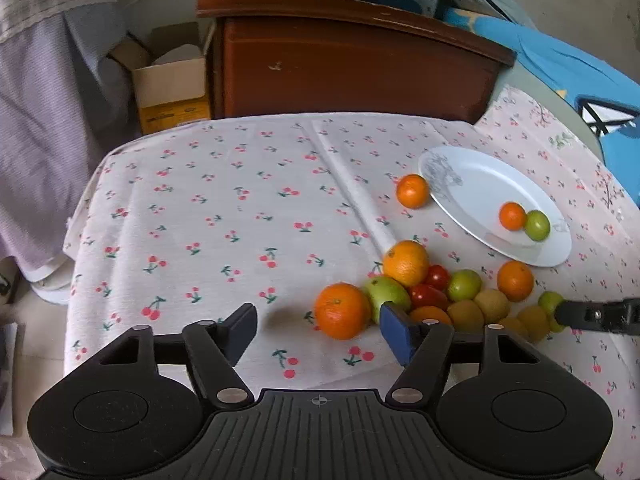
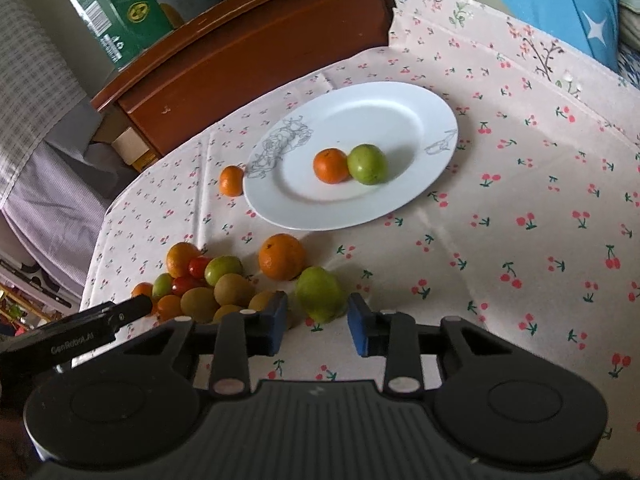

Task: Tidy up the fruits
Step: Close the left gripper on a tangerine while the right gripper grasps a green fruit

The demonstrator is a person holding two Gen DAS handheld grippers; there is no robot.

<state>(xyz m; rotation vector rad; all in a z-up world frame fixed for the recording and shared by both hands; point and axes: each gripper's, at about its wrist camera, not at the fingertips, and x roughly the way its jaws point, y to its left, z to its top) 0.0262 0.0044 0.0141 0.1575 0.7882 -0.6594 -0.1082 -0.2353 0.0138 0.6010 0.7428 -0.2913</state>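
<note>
A white plate [image 2: 380,112] holds a small orange [image 2: 331,165] and a green fruit [image 2: 367,164]. Below it lies a heap of oranges, green fruits, red tomatoes [image 1: 428,296] and brown kiwis [image 1: 466,315]. My left gripper [image 1: 318,314] is open around the nearest orange [image 1: 342,311], its right pad close to it and its left pad well clear. My right gripper [image 2: 318,302] straddles a green fruit [image 2: 320,294] at the heap's edge. Thin slivers show between that fruit and both pads. One finger [image 1: 580,314] of the right gripper shows in the left wrist view.
A lone orange [image 1: 412,191] rests against the plate's left rim [image 1: 460,160]. A cherry-print cloth [image 1: 240,220] covers the table, with a brown wooden cabinet [image 1: 340,68] behind it and a cardboard box [image 1: 168,80] to the cabinet's left.
</note>
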